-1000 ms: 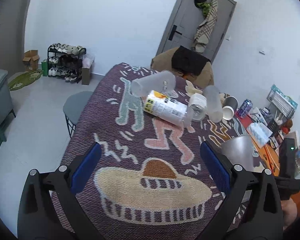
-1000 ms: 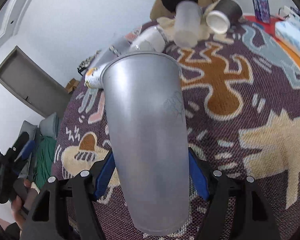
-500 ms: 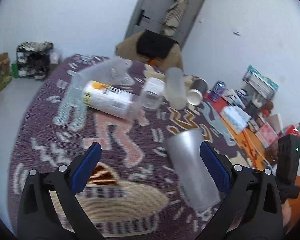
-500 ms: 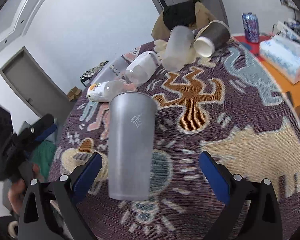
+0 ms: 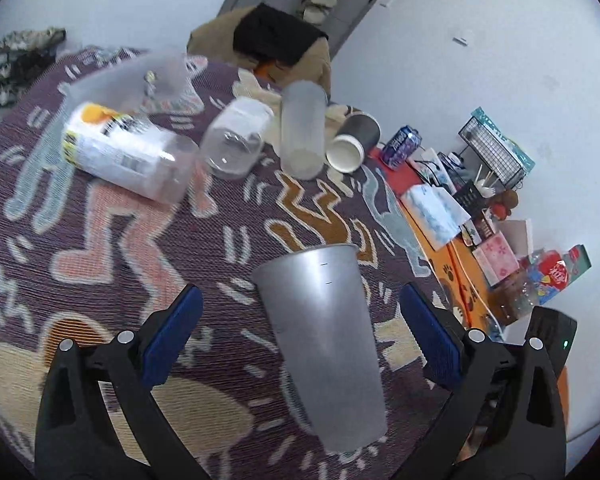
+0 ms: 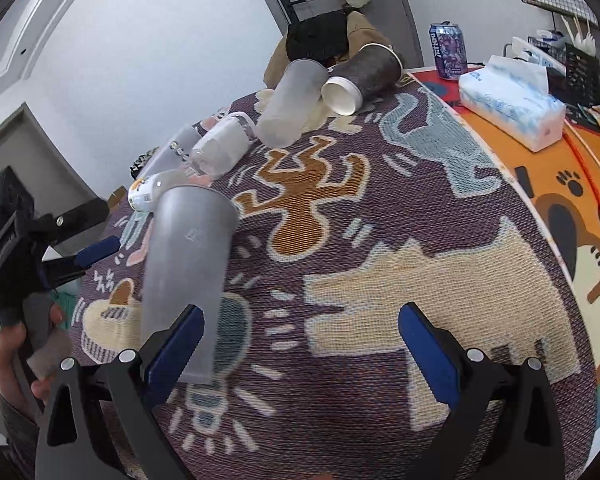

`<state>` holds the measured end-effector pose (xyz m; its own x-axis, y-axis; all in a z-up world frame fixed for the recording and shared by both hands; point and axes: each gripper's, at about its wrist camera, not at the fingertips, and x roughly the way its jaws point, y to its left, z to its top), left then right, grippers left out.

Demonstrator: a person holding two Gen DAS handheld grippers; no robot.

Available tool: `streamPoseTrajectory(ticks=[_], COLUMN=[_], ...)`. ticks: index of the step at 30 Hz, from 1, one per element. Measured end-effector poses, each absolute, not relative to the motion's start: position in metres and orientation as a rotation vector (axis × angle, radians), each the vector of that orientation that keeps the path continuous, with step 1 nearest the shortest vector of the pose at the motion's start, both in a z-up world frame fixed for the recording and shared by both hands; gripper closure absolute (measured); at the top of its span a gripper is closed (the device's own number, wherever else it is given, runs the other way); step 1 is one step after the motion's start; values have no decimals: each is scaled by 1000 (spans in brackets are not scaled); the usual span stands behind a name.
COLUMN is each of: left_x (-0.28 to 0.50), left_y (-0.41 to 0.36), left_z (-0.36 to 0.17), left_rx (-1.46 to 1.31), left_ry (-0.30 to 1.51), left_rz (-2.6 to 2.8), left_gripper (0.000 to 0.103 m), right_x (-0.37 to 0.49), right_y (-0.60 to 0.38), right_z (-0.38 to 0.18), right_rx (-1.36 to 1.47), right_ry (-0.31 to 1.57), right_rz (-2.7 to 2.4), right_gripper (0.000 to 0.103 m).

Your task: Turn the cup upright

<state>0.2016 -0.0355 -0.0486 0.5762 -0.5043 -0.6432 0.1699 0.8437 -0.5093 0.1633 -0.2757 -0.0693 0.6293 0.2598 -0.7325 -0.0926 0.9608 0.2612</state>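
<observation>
A grey frosted cup (image 5: 324,340) stands upright on the patterned cloth, its mouth up. In the left wrist view it stands between the fingers of my open left gripper (image 5: 300,340), touching neither pad. In the right wrist view the cup (image 6: 188,272) stands at the left, just beyond the left finger of my open, empty right gripper (image 6: 300,344). The left gripper (image 6: 96,250) shows at the far left of that view.
Several cups lie on their sides at the far end of the cloth: a labelled clear cup (image 5: 128,152), a clear cup (image 5: 236,140), a frosted cup (image 5: 302,128) and a dark paper cup (image 5: 354,140). A tissue pack (image 6: 512,108), a can (image 6: 448,50) and clutter lie right.
My right gripper let go of the grey cup, which now stands upright, and drew back to its right. My left gripper swung right until the cup sat between its fingers.
</observation>
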Motion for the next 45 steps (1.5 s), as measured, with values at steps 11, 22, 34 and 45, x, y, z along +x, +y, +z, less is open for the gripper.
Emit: streamPoseTrajectory(ticks=[11,22,34,45], left_x=[241,261,216,169], left_y=[-64,-78,-80,-107], left_z=[-88,-99,-17,24], left_rx=[-539,-567,-340,-61], left_ry=[1053,1143,854,645], left_rz=[-454,-475,-500,-470], left_gripper=[5,24,25,25], right_x=[158,137,136,131], right_y=[-292,-288,-292,-297], right_z=[-74,-79,-68,-62], right_rx=[199,203,227,217], right_ry=[883,826,784,770], right_rz=[175,135,140,121], right_gripper=[8,8,8,8])
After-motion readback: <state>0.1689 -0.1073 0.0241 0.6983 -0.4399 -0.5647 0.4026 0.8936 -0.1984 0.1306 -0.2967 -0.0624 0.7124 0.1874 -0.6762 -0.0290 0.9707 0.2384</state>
